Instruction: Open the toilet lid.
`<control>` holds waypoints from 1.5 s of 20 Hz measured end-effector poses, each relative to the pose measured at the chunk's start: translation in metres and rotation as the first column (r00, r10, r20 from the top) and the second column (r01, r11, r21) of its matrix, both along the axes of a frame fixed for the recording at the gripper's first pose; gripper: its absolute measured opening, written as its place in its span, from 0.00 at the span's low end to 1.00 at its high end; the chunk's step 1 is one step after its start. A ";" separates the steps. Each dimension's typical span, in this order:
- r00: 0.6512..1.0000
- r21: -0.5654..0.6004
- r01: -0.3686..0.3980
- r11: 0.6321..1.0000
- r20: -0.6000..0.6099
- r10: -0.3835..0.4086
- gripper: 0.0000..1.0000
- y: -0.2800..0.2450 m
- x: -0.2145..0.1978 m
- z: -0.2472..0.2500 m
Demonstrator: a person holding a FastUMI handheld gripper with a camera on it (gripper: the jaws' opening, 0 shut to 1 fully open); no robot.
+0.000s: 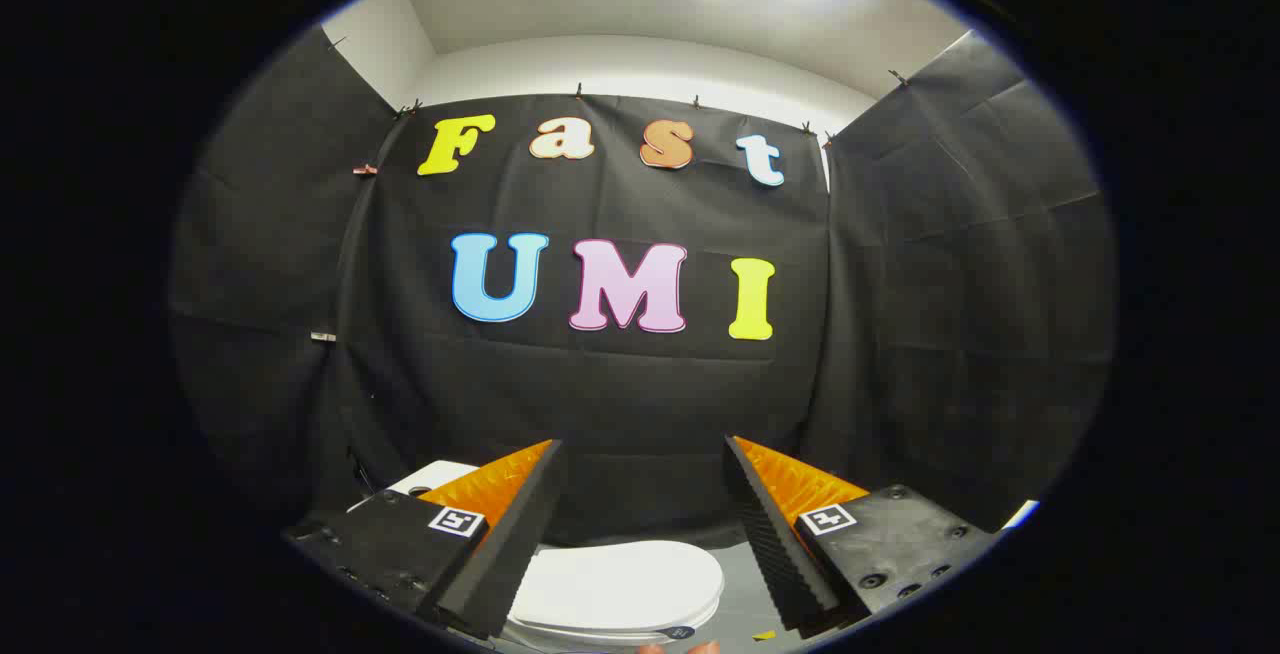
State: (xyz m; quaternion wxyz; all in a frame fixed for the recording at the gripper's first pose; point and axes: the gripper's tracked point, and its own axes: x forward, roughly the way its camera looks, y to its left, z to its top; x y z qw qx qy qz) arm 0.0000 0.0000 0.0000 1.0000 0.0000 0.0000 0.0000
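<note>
At about 7 o'clock from the left finger we see a white tank [432, 477] corner against the black cloth wall [620, 404]. The hand-held gripper [645, 459] stands open, fingers spread and holding nothing. At 6 o'clock, between them, we see the closed white toilet lid [620, 586].

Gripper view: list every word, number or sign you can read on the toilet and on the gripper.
Toilet lid: no text to read.
Gripper, its fingers apart above the lid and touching nothing: no words or numbers.
Left marker and right marker, one at each finger's base: square black-and-white patterns, not letters.
</note>
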 end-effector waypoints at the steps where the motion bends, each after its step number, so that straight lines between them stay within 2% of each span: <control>1: 1.000 0.000 0.001 1.000 0.002 -0.001 0.98 0.000 0.000 0.000; 21: 0.999 -0.012 -0.027 1.000 0.022 0.027 0.98 0.013 0.003 -0.001; 25: 1.000 -0.007 -0.030 1.000 -0.008 0.030 0.98 0.010 0.009 -0.027; 30: 0.994 0.012 -0.027 1.000 -0.102 0.028 0.98 -0.002 0.025 -0.095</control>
